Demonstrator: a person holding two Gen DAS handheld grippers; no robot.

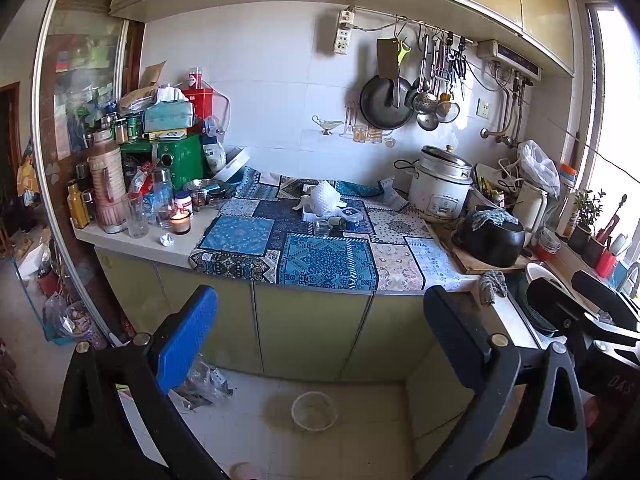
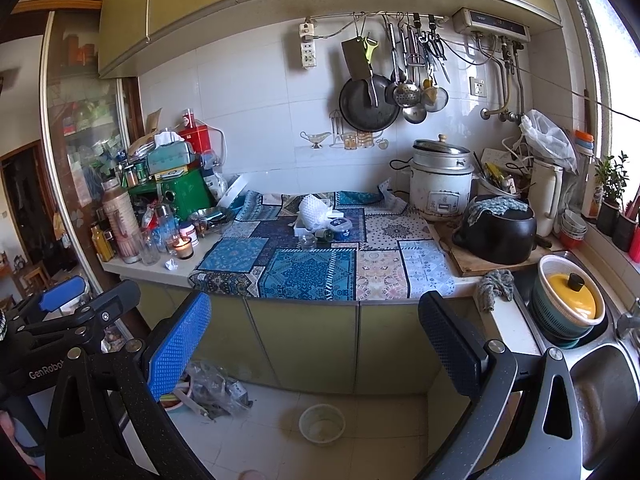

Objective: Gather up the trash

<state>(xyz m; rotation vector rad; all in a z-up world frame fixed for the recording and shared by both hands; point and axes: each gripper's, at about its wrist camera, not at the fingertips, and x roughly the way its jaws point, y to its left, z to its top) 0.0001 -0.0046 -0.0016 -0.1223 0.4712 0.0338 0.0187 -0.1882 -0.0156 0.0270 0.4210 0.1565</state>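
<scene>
A crumpled white paper ball (image 1: 166, 239) (image 2: 171, 265) lies on the bare counter beside a lit candle (image 1: 180, 220). On the blue patchwork cloth (image 1: 320, 256) sit a white foam net wrap (image 1: 325, 198) (image 2: 314, 208), a tipped small jar (image 1: 338, 222) and a blue-lidded tub (image 1: 352, 214). A clear plastic bag (image 1: 204, 384) (image 2: 216, 388) lies on the floor by the cabinets. My left gripper (image 1: 320, 340) (image 2: 88, 296) is open and holds nothing, well short of the counter. My right gripper (image 2: 316, 346) (image 1: 576, 292) is open too, level with the cabinet doors.
Bottles, jars and a green box (image 1: 180, 160) crowd the counter's left end. A rice cooker (image 1: 440, 188), black pot (image 1: 490, 240) and sink (image 2: 600, 396) with a yellow-lidded pot (image 2: 572, 292) fill the right. A white bowl (image 2: 322, 424) stands on the floor.
</scene>
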